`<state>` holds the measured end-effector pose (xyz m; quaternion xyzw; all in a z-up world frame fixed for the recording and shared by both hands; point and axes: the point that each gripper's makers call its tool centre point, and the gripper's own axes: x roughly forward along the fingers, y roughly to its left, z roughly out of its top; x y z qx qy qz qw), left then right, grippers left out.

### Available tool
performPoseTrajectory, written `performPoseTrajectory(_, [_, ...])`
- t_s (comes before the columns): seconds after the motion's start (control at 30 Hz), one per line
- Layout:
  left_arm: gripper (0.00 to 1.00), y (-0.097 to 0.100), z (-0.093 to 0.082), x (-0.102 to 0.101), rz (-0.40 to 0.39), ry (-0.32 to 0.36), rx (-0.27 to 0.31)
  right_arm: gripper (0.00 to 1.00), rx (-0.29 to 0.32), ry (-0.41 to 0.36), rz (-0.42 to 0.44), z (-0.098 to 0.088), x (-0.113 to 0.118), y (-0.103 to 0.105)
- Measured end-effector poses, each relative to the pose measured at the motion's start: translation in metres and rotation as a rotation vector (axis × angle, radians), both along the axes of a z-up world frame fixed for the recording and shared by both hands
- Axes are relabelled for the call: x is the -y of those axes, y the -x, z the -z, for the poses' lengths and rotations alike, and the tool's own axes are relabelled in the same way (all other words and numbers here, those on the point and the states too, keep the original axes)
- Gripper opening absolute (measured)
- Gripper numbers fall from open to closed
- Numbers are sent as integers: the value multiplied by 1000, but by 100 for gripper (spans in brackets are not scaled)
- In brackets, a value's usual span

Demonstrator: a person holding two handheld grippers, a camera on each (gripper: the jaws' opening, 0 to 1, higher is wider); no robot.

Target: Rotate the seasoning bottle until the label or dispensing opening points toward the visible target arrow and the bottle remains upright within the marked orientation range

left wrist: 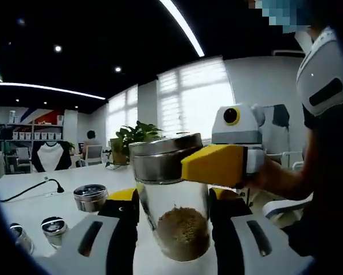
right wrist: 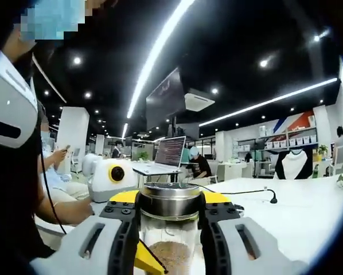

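An open-plan office; long white tables (right wrist: 309,212) run through the room under a dark ceiling with strip lights (right wrist: 154,57) and round spotlights; a person works at an open laptop (right wrist: 170,151); a screen (right wrist: 164,98) hangs overhead; shelves (left wrist: 31,136) with boxes line the far wall; blinds cover tall windows (left wrist: 197,97); a potted plant (left wrist: 134,136) stands nearby.

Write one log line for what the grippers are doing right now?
left hand-held gripper: shut on seasoning bottle glass | right hand-held gripper: shut on metal lid | bottle: upright
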<state>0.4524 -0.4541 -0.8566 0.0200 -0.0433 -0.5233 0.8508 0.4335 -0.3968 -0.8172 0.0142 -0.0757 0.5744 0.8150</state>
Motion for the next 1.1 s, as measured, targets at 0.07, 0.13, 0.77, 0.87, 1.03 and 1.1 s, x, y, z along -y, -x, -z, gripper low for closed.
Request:
performPoseTrajectory(0.07, [52,0,1,0,12,-3,1,38,1,5,-2,1,-2,1])
performPoseTrajectory(0.13, [52,-1,2,1,19,0,-9,38,-7,4,-5,2,-2,1])
performPoseTrajectory(0.77, [49,-5,2,8,-48,28,-22,39,-69,-10,-22,3,4,-4])
performPoseTrajectory(0.87, [48,-9,7,10,-71,-5,-16,40,-88,-6,-3,6,6,-7])
performPoseTrajectory(1.03, [48,-13,11,11,-106,-14,-19,40,-130,-21,32,9,9,-12])
performPoseTrajectory(1.1, [48,-14,13,11,-117,-19,-26,40,-143,-21,42,11,10,-14])
